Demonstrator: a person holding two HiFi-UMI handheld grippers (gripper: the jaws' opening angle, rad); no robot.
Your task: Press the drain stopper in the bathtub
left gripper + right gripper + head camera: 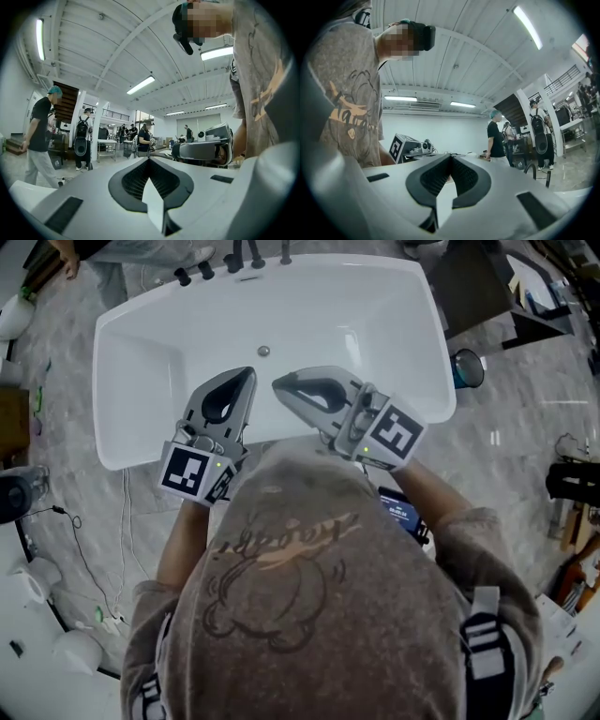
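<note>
The left gripper and right gripper hang over the bathtub's near side, jaws together and empty; the drain stopper lies just beyond them.

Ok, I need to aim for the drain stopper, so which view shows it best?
The head view: the drain stopper sits in plain sight inside the bathtub. Both gripper views look out over the room and miss it.
</note>
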